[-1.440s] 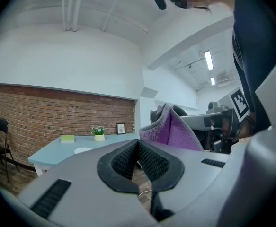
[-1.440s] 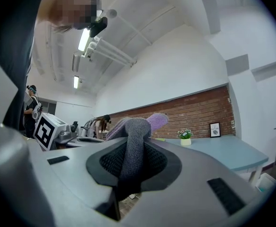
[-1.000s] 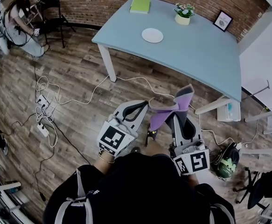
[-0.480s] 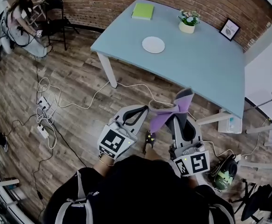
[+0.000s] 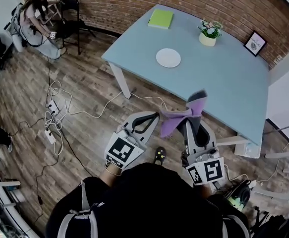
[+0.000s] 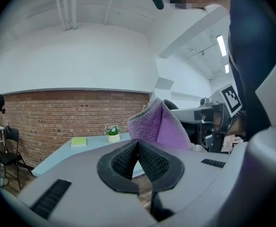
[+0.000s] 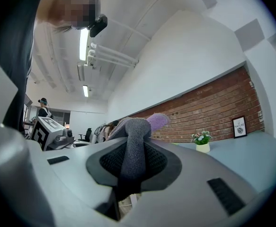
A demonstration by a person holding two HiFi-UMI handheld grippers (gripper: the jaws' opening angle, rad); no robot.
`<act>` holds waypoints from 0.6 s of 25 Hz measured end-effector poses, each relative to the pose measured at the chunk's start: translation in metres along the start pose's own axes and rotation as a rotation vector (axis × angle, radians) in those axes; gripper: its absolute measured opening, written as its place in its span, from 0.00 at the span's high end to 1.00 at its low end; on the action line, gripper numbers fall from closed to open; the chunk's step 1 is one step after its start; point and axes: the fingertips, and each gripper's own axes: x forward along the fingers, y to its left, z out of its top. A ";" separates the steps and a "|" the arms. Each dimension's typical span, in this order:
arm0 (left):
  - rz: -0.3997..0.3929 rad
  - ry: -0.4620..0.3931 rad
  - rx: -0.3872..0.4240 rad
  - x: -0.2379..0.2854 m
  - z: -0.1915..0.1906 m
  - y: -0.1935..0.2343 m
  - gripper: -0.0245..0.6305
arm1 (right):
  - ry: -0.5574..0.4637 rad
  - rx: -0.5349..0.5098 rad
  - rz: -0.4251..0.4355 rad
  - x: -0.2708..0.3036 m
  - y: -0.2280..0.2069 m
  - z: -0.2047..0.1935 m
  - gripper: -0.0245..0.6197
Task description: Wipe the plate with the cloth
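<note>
One white plate [image 5: 168, 57], head view only.

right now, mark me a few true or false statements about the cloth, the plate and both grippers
1. The right gripper is shut on the purple cloth. True.
2. The left gripper holds the plate. False: its jaws are shut on nothing, and the plate lies on the table.
3. The cloth covers the plate. False: the plate is bare, the cloth is off the table.
4. A flower pot stands on the table. True.
</note>
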 end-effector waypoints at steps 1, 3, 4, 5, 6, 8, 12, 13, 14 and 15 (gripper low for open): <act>-0.001 -0.003 0.012 0.003 0.000 0.001 0.96 | -0.005 0.001 0.003 0.002 -0.002 0.001 0.87; 0.002 -0.005 0.023 0.009 0.002 0.003 0.96 | -0.010 0.009 0.005 0.004 -0.009 0.002 0.87; 0.004 -0.003 0.028 0.014 0.003 0.004 0.96 | -0.011 0.018 0.003 0.006 -0.015 0.002 0.87; 0.007 -0.001 0.034 0.019 0.003 0.005 0.96 | -0.013 0.029 0.000 0.007 -0.021 0.001 0.87; 0.011 0.002 0.038 0.024 0.004 0.006 0.96 | -0.016 0.039 -0.002 0.008 -0.028 0.001 0.87; 0.018 0.003 0.034 0.033 0.005 0.007 0.96 | -0.022 0.046 -0.003 0.009 -0.038 0.001 0.87; 0.019 -0.003 0.014 0.046 0.009 0.008 0.96 | -0.032 0.026 -0.002 0.012 -0.051 0.005 0.87; 0.013 -0.007 0.004 0.050 0.009 0.008 0.96 | -0.032 0.020 -0.005 0.012 -0.054 0.005 0.87; 0.003 -0.015 -0.007 0.054 0.009 0.007 0.96 | -0.031 0.016 -0.009 0.012 -0.058 0.005 0.87; -0.006 -0.025 -0.022 0.058 0.011 0.008 0.96 | -0.030 0.016 -0.013 0.012 -0.062 0.005 0.87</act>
